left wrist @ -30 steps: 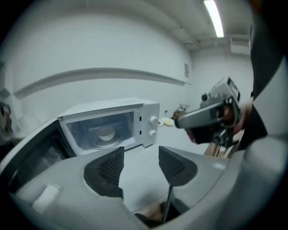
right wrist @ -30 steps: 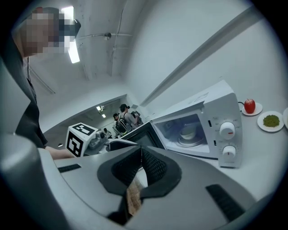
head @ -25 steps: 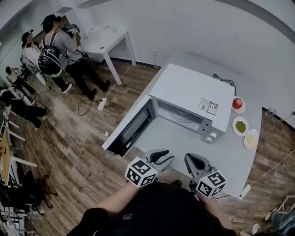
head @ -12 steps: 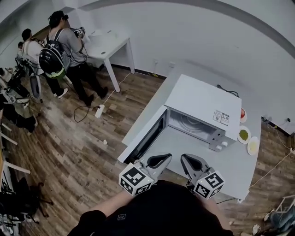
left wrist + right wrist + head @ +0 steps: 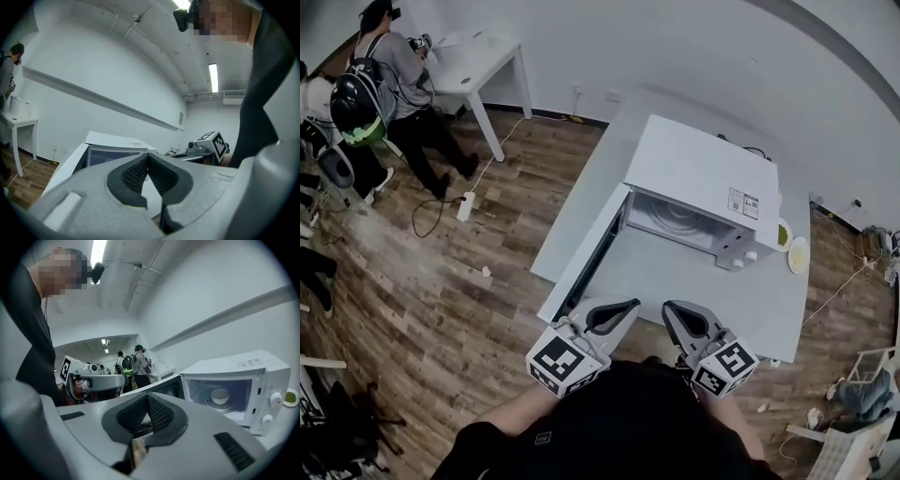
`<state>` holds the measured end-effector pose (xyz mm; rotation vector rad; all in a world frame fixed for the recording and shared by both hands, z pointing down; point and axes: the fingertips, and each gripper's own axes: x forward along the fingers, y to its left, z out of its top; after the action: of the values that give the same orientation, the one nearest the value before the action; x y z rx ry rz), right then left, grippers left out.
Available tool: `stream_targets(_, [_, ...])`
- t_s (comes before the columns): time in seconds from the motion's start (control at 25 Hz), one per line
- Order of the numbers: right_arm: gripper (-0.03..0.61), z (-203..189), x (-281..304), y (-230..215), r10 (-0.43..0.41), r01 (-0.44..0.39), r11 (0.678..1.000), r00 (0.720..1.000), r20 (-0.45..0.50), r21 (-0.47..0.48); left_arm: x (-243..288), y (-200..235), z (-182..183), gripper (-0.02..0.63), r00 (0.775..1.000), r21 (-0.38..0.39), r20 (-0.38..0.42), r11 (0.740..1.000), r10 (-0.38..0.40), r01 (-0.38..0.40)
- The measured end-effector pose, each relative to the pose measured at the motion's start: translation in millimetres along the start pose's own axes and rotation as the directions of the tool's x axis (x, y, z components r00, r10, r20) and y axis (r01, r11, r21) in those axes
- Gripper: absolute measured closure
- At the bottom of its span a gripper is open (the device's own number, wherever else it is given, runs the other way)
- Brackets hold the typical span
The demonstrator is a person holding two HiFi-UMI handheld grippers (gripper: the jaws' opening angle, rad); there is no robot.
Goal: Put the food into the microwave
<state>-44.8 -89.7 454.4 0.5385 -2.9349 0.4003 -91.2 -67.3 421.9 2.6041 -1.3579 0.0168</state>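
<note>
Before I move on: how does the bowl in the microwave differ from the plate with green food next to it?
The bowl sits inside the open microwave; the plate lies outside on the table, past the knob side. The bowl is deep, its contents hidden; the plate is shallow and shows green food. Both look pale and stand upright.

We find no readable text; the sticker [image 5: 743, 203] on the microwave [image 5: 694, 169] top is too small to read

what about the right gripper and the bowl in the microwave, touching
Apart. The right gripper view shows the bowl inside the microwave, well beyond the right gripper, jaws shut and empty.
</note>
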Motion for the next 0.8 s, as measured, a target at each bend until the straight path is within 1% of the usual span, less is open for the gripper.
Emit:
stream_targets(0.08, [0.565, 4.0, -13.1, 3.4, 0.01, -0.009, 0.999, 1.0, 0.011, -0.032, 3.8, -5.6, -0.1, 0.606, 1.0, -0.008, 0.005, 1.0, 0.011, -0.011])
stream_targets(0.24, [0.566, 14.0, -38.4, 12.7, 0.039, -0.035, 0.996, 0.999, 0.038, -0.086, 11.8, -21.9, 11.7, 0.604, 0.998, -0.018, 0.039, 0.999, 0.044, -0.043])
stream_targets(0.32, [0.566, 17.2, -50.9, 12.9, 0.036, -0.031, 0.995, 0.998, 0.048, -0.099, 19.2, -33.5, 14.5, 0.606, 0.998, -0.003, 0.042, 0.999, 0.039, -0.038])
stream_targets(0.44, [0.566, 15.8, -68.3, 6.2, 0.026, -0.021, 0.996, 0.998, 0.055, -0.088, 31.1, -50.5, 13.4, 0.604, 0.999, 0.02, 0.026, 0.999, 0.025, -0.026])
stream_targets(0.6, [0.566, 13.9, -85.7, -2.1, 0.016, -0.011, 0.998, 0.998, 0.065, -0.069, 38.5, -64.2, 13.2, 0.604, 0.999, 0.031, 0.016, 0.999, 0.031, -0.032])
stream_targets(0.8, [0.566, 12.3, -98.0, -4.1, 0.028, -0.023, 0.997, 0.997, 0.076, -0.073, 45.5, -75.9, 8.9, 0.604, 0.999, 0.031, 0.003, 0.999, 0.032, -0.032])
